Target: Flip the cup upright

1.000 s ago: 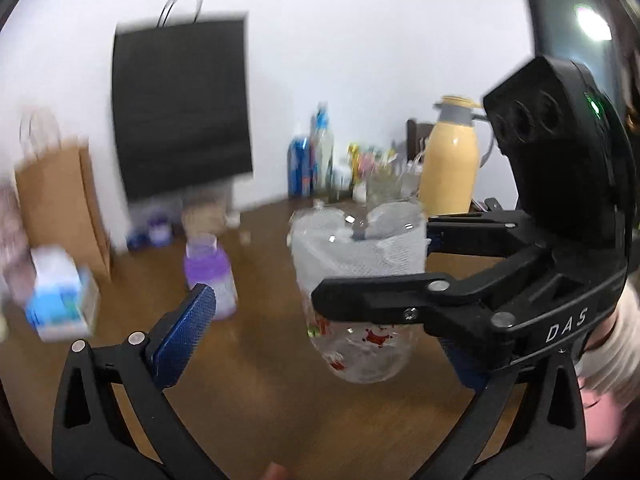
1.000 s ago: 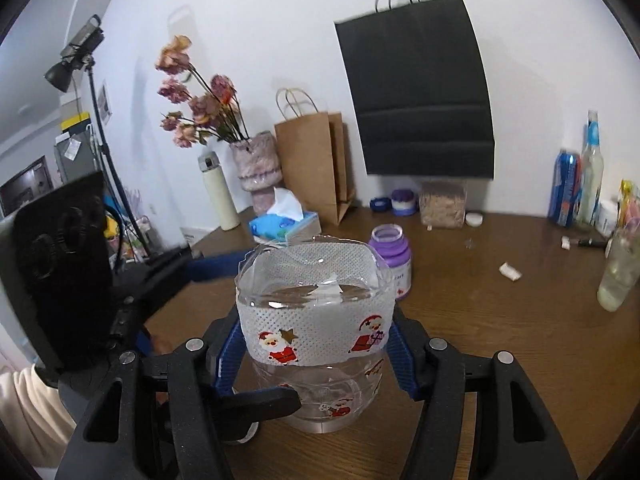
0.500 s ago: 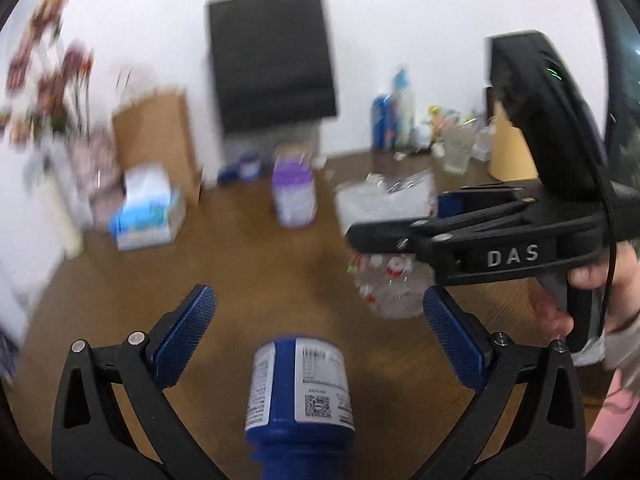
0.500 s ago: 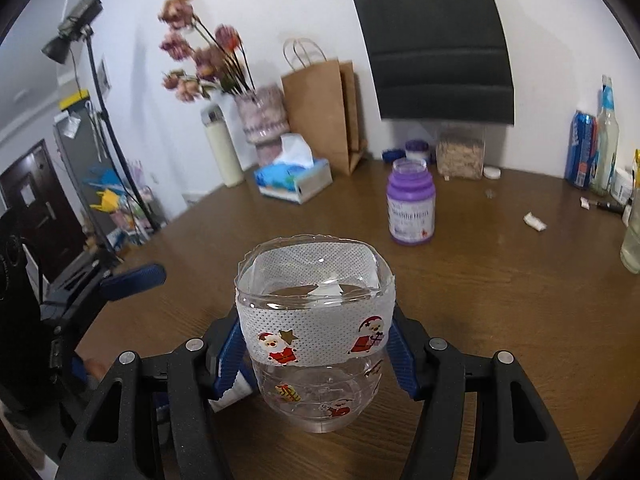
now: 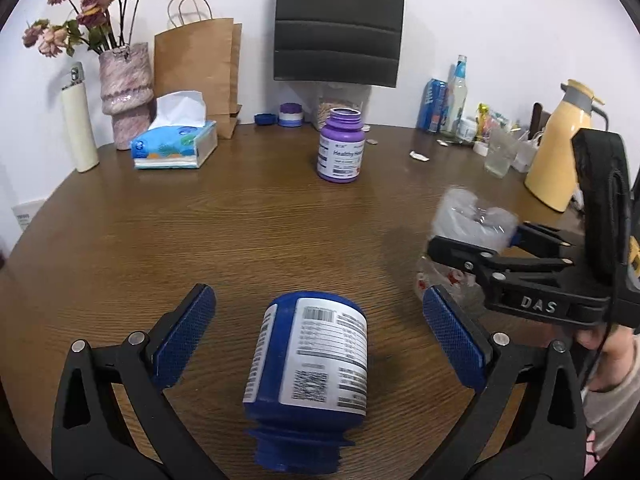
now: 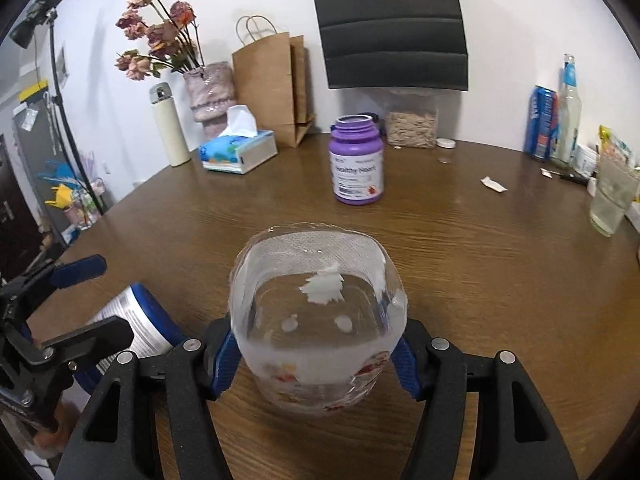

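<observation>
A clear plastic cup [image 6: 318, 316] with a white band and Santa pictures stands upright, mouth up, between my right gripper's blue pads. My right gripper [image 6: 316, 356] is shut on it, low over the wooden table [image 6: 460, 248]. The cup also shows blurred at the right of the left wrist view [image 5: 468, 224]. My left gripper [image 5: 316, 340] is open, its pads on either side of a blue bottle [image 5: 310, 380] lying on its side, not touching it. The blue bottle shows at the left of the right wrist view [image 6: 132, 320].
A purple bottle [image 6: 356, 160] stands mid-table. A tissue box [image 6: 238, 150], vase of dried flowers [image 6: 208, 92], cream flask [image 6: 170, 130] and brown paper bag [image 6: 272, 80] stand at the back left. A glass [image 6: 610, 200], can and bottles stand right; a yellow jug [image 5: 560, 160] too.
My left gripper swung away from the cup and came down around the lying blue bottle. My right gripper lowered the upright cup toward the table and tilted to look down into it.
</observation>
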`<state>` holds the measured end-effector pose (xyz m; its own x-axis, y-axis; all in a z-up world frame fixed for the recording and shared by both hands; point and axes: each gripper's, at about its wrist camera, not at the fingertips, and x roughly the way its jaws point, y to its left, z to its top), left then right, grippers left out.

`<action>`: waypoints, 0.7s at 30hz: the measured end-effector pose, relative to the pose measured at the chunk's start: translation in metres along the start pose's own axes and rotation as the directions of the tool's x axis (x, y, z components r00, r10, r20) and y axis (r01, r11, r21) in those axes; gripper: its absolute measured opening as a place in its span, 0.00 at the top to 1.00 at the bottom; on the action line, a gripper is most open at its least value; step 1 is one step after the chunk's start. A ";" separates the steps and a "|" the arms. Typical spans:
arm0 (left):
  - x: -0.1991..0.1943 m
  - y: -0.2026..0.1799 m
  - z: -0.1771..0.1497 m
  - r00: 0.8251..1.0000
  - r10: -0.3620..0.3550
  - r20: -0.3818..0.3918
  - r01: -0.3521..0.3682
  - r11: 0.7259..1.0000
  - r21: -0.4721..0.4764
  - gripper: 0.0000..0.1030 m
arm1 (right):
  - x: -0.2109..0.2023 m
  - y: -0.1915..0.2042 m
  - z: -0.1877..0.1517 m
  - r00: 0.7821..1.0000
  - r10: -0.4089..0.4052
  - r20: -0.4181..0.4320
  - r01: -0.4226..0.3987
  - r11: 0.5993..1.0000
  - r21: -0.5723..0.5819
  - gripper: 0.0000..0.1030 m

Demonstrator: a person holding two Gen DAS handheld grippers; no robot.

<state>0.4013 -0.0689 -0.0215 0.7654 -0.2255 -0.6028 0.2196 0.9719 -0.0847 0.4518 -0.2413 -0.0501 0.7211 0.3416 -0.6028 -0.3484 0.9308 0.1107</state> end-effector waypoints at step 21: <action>-0.068 0.004 -0.004 0.990 0.126 0.066 -0.126 0.992 0.000 0.00 | -0.080 0.006 -0.005 0.997 -0.035 0.073 0.036 0.999 -0.014 0.19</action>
<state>0.3476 -0.0496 0.0163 0.8250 -0.1051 -0.5552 0.1210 0.9926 -0.0081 0.3890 -0.2639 -0.0055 0.7745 0.3172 -0.5473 -0.3304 0.9406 0.0775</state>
